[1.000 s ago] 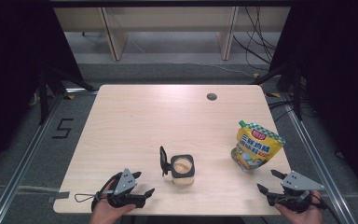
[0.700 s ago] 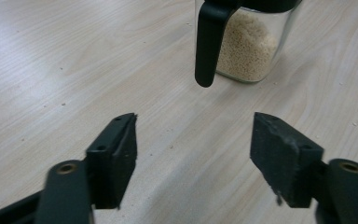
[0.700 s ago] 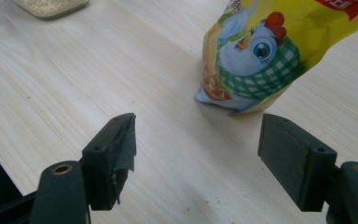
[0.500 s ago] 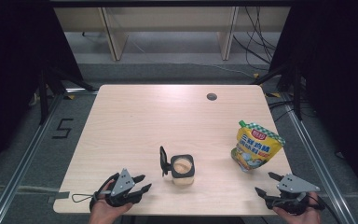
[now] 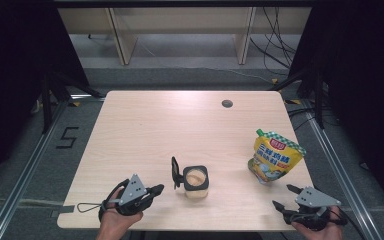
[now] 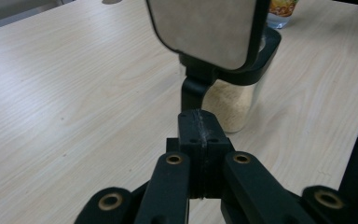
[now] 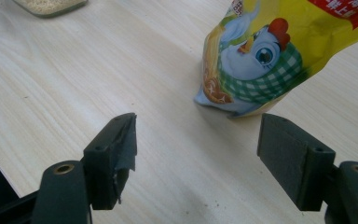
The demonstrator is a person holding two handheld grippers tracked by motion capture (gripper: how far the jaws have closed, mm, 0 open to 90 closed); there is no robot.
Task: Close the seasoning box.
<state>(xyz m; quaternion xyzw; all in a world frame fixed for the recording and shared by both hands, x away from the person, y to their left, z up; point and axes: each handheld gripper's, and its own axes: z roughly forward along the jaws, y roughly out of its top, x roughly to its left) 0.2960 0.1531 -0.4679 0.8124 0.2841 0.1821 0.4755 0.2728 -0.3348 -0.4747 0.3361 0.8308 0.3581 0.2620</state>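
L tool point(image 5: 156, 189) just snapped its jaws together on nothing, near the jar point(image 5: 196, 182) w/ its flip lid point(image 5: 175, 172) open. R tool point(image 5: 286, 197) spread, idle by the pouch point(image 5: 274, 157). Prob. a nudge to shut the lid next.

One light wooden table point(image 5: 145, 135). On it: one clear square jar of beige grains point(image 5: 196, 182) with one black hinged lid point(image 5: 175, 173) flipped open, one yellow stand-up pouch with a chick print point(image 5: 274, 159) right of the jar. Two black handheld grippers at the table's near edge: left gripper point(image 5: 156, 190), right gripper point(image 5: 284, 197).
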